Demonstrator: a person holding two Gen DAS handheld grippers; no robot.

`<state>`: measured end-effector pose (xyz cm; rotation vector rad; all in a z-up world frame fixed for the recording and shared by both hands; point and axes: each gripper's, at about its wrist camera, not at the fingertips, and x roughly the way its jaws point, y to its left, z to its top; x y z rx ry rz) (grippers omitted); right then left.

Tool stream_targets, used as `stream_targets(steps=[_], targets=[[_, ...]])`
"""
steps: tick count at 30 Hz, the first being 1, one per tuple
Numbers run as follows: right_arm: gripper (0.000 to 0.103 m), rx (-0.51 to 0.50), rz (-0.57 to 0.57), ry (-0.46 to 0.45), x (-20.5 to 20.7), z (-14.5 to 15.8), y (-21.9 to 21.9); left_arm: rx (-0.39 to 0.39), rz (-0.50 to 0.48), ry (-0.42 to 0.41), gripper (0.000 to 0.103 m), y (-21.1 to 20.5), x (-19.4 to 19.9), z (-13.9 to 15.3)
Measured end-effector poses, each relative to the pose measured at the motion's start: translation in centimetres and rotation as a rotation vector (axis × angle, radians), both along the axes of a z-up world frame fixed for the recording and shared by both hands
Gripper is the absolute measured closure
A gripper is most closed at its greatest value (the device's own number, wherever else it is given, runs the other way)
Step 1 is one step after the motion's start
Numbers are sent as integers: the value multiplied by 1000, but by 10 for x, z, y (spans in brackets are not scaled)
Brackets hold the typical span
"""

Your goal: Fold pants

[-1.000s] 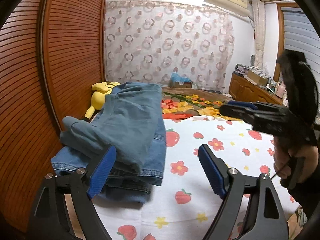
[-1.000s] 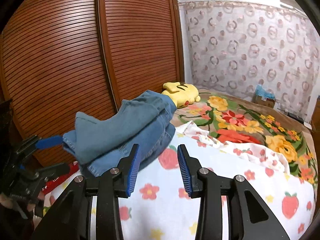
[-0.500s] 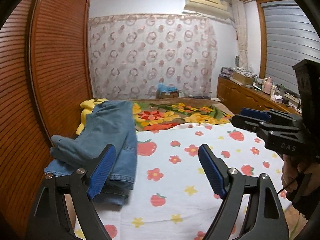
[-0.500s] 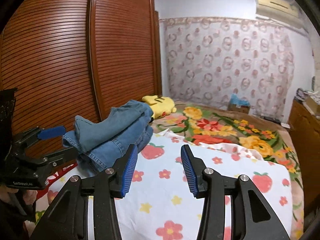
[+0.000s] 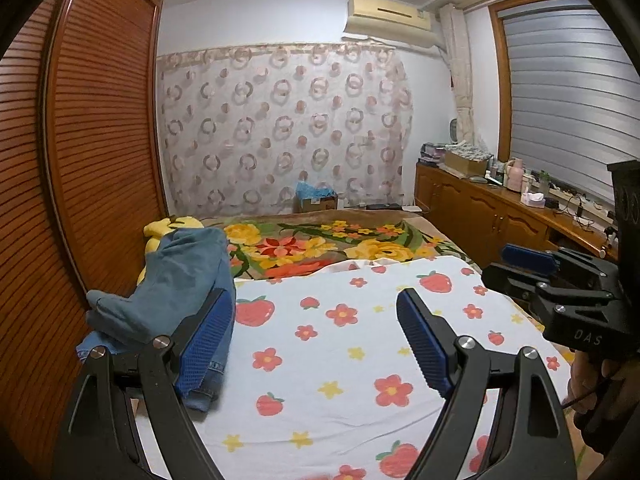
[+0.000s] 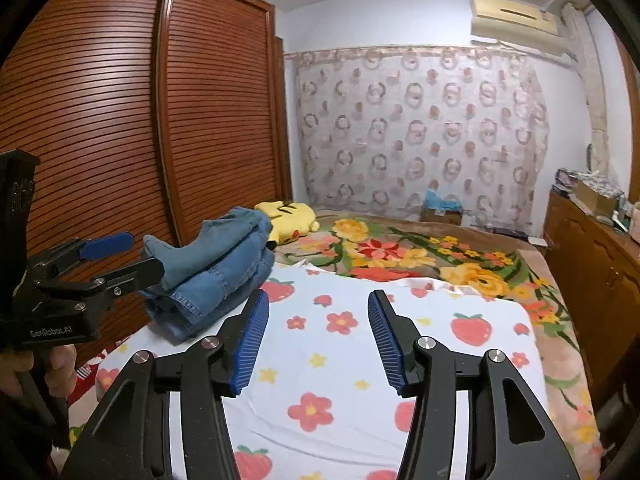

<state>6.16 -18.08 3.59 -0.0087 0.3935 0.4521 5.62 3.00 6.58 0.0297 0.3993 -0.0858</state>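
Observation:
Folded blue jeans (image 5: 176,280) lie in a stack at the left edge of the bed, by the wardrobe; they also show in the right wrist view (image 6: 216,264). My left gripper (image 5: 316,344) is open and empty, held above the strawberry sheet (image 5: 352,344), its left finger in front of the jeans. My right gripper (image 6: 316,344) is open and empty over the sheet (image 6: 344,360), to the right of the jeans. Each gripper shows in the other's view: the right one (image 5: 532,264) and the left one (image 6: 120,256).
A yellow plush toy (image 6: 288,220) lies behind the jeans. A floral blanket (image 5: 320,244) covers the far bed. The slatted wooden wardrobe (image 6: 120,120) stands at the left, a wooden sideboard (image 5: 500,208) with clutter at the right, a cardboard box (image 5: 316,200) by the curtain.
Both grippers have pulled back and risen away from the jeans, so more of the room shows. The right gripper's jaws have opened wider. The jeans stay in place.

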Motion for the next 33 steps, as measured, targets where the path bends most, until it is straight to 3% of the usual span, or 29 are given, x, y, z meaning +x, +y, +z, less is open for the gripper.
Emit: stream_targets(steps=[17,33], targets=[[49,11,-126,-15,-53,11,-2,-1,-50,7,18,-32,-21,4],[49,9,-228,9,-64,-1,8,-16,-30,27,18,-29,-34,-11]])
